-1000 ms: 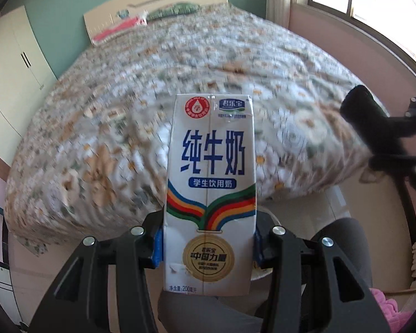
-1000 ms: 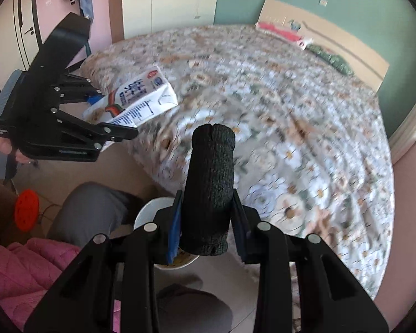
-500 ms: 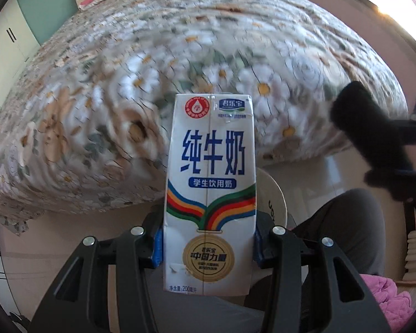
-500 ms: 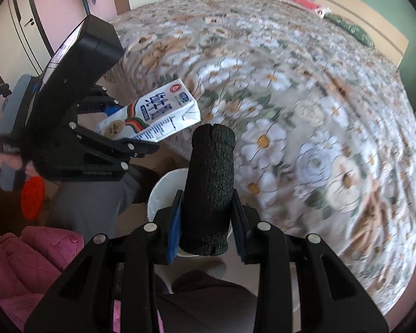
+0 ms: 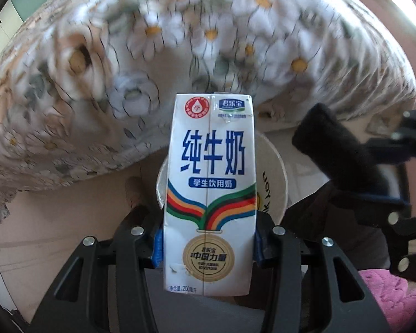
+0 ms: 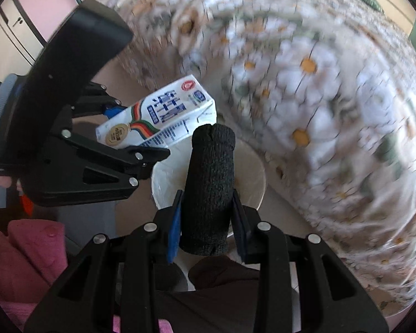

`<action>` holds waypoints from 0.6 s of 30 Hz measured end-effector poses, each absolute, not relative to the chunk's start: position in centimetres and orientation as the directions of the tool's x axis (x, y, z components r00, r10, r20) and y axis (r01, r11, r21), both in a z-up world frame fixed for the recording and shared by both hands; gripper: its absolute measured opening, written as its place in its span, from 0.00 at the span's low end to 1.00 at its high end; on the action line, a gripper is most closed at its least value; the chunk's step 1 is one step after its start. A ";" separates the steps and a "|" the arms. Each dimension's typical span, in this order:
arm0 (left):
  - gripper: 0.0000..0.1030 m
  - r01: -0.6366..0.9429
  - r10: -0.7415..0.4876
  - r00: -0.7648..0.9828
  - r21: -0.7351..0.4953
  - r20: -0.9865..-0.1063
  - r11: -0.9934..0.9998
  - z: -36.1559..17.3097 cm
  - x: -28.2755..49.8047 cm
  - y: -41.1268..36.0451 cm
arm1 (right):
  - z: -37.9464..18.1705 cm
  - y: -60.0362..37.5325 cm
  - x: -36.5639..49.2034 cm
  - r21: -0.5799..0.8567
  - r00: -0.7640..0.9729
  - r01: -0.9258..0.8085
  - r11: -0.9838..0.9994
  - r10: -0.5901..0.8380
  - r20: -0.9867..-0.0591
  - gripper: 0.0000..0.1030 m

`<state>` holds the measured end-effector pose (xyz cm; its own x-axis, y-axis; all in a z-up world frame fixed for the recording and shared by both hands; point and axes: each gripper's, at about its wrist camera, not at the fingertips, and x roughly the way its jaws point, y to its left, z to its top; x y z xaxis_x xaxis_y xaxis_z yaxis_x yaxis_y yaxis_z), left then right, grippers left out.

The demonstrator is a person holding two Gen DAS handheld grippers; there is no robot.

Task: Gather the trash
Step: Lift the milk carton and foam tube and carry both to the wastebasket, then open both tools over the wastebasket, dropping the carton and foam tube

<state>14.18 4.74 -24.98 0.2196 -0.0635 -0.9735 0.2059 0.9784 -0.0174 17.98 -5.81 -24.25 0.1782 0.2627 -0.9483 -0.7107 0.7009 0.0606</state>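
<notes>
Left gripper (image 5: 208, 245) clamps milk carton (image 5: 210, 183) labelled 纯牛奶, 200; right gripper (image 6: 206, 216) clamps black foam roll (image 6: 209, 188)

White milk carton (image 5: 209, 194) and black foam roll (image 6: 209, 186) (each clamped lengthwise) above the white bin (image 6: 252, 166).

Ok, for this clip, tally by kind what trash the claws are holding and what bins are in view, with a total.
Milk cartons: 1, the milk carton in the left claw
Black foam rolls: 1, the black foam roll in the right claw
Bins: 1, the white bin below both
Total: 3
</notes>
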 end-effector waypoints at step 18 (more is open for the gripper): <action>0.47 0.165 0.011 0.038 0.018 -0.999 0.986 -37.4 16.7 4.0 | -38.2 -4.4 21.2 0.112 0.021 -0.605 0.788 0.157 -0.987 0.33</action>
<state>16.70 4.02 -37.39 0.0379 0.0114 -0.9992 0.1650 0.9861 0.0175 21.16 -4.36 -38.15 0.0212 0.1571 -0.9874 -0.6050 0.7882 0.1124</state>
